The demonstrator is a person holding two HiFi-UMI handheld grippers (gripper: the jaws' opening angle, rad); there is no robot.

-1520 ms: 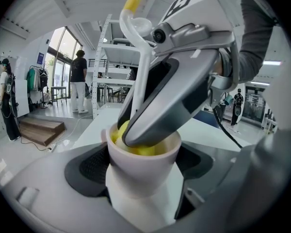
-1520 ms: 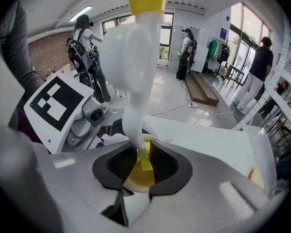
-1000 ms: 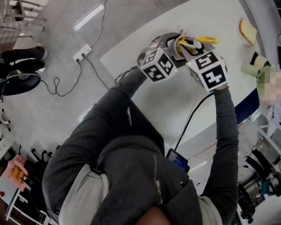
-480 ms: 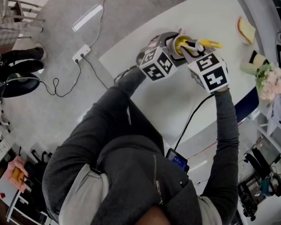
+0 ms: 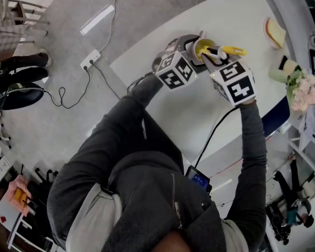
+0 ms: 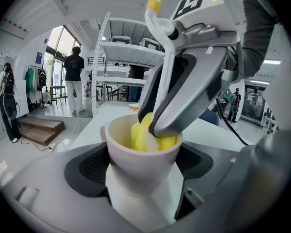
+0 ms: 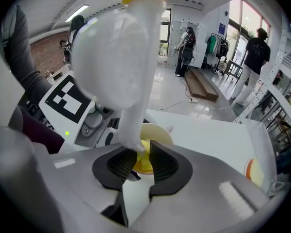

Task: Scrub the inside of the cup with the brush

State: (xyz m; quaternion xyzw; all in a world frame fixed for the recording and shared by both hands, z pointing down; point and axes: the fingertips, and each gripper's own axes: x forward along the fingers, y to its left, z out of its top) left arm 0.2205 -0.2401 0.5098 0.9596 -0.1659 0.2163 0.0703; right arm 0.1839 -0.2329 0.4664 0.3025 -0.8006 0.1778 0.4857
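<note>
My left gripper [image 6: 145,168] holds the white round cup [image 6: 128,152] with its jaws set wide, one pad pressed on each side. My right gripper [image 7: 141,163] has its jaws close together, pinching the white plastic brush [image 7: 131,86] with the yellow end.

The left gripper view looks right into the cup. There the brush's soft yellow sponge head [image 6: 141,132] sits down inside it, against the wall at 3 o'clock. The head view cannot show that; it only shows a yellow ring at the cup's mouth. The right gripper view shows how thin the gap between my right jaws is, with the handle running down between the pads. Only the head view shows both black and white marker cubes [image 5: 176,71] side by side over the long white table [image 5: 199,114], at 12 o'clock from my body, with the brush's yellow end sticking out toward 3 o'clock.

Since a second ago, both grippers have stayed in almost the same spot. The yellow end of the handle has slid a tiny bit toward 6 o'clock in the head view. The cup has not moved.

I count one cup, one brush, two grippers and two marker cubes.
</note>
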